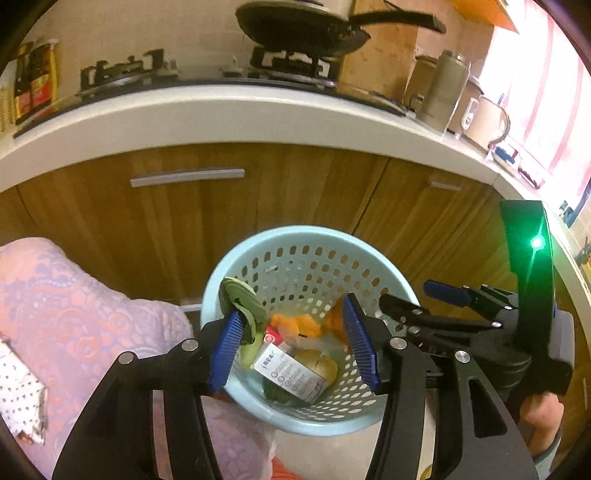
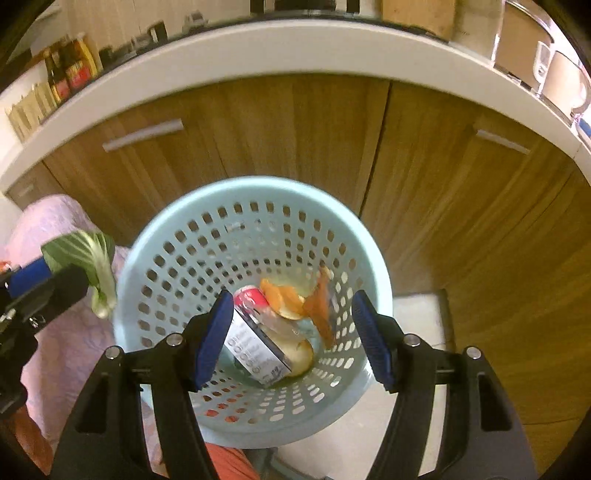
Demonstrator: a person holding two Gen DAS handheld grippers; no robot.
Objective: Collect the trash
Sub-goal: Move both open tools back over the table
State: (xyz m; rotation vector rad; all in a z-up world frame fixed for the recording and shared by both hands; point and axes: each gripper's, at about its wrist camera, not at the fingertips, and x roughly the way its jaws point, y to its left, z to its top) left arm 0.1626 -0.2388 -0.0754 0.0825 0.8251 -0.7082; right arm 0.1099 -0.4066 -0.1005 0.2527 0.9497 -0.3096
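Ok, both our grippers sit over the blue basket (image 2: 255,206). L gripper (image 1: 291,343) jaws roughly half open, veg leaf (image 1: 242,299) stuck on its left pad, not pinched. R gripper (image 2: 291,343) jaws apart, empty; peel (image 2: 317,306) and carton (image 2: 255,343) lie below in basket.

The basket (image 2: 255,206) stands on the floor before the cupboard doors (image 2: 295,129), under the tabletop's (image 1: 221,110) front edge. In it lie a carton (image 2: 255,350), peels (image 2: 291,299) and a can (image 2: 251,297). A leaf (image 1: 242,299) hangs over its left rim. A cloth-covered seat (image 1: 74,295) sits left of it. On the tabletop's back stands a stove (image 1: 207,70) with a pan (image 1: 303,26).
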